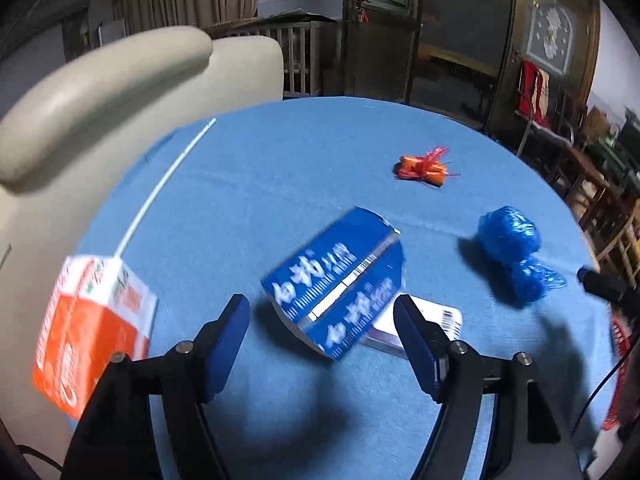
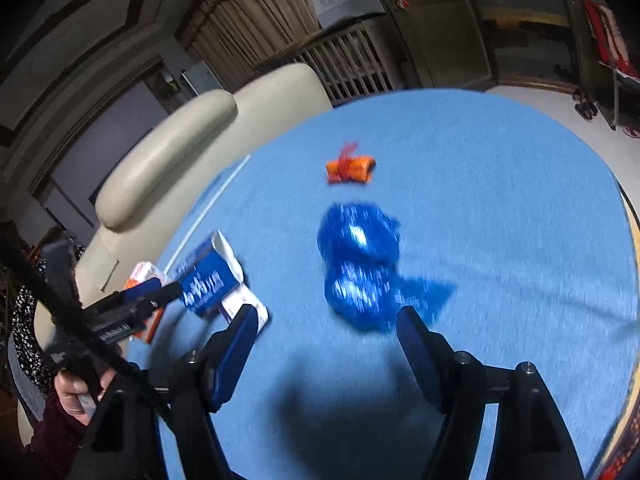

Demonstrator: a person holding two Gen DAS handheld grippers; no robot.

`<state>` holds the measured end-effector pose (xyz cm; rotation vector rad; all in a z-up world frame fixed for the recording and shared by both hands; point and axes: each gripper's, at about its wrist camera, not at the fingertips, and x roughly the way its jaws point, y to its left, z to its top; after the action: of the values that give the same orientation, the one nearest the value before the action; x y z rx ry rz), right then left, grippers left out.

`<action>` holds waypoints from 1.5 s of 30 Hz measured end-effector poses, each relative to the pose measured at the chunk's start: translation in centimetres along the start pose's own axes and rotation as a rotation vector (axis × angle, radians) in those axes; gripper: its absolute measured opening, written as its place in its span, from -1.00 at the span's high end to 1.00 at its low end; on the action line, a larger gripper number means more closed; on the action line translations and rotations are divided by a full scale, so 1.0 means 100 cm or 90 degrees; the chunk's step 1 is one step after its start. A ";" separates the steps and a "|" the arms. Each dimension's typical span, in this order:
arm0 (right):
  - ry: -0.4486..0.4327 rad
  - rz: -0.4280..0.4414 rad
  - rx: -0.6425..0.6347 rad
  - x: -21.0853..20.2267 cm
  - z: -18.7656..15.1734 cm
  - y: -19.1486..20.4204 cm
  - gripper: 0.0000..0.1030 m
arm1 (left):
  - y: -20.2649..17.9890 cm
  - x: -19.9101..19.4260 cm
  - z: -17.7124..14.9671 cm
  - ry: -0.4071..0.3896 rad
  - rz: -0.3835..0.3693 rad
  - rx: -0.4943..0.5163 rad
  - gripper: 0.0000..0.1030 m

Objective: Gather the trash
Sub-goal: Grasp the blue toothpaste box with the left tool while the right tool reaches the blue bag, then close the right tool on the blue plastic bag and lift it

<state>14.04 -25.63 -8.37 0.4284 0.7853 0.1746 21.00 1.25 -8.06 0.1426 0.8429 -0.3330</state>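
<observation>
Left of the left gripper point(image 1: 322, 336), at the edge of the blue round table point(image 1: 280, 168), lies an orange and white carton point(image 1: 94, 328) with a white straw point(image 1: 164, 182), and just beyond its spread, empty jaws sits a flattened blue box point(image 1: 340, 280) on a white packet point(image 1: 420, 326). Farther right in the same view, an orange wrapper point(image 1: 422, 168) lies well ahead and a crumpled blue bag point(image 1: 514, 254) off to the right. Just ahead of the right gripper point(image 2: 326, 338), whose jaws also stand apart holding nothing, is that bag, nearly between the fingertips.
</observation>
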 end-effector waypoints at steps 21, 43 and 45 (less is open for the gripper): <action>0.041 -0.059 -0.009 0.070 0.028 0.002 0.40 | -0.006 0.022 -0.001 0.001 -0.079 0.036 0.21; -0.003 -0.021 0.001 0.047 0.042 0.017 -0.65 | -0.022 -0.092 -0.072 -0.085 -0.047 0.026 0.22; 0.013 -0.049 -0.024 0.067 0.047 0.022 -0.61 | -0.022 -0.097 -0.075 -0.089 -0.049 0.021 0.22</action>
<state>22.09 -22.99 -8.78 0.3608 0.8167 0.1226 8.97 3.32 -5.69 0.1169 0.7062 -0.4252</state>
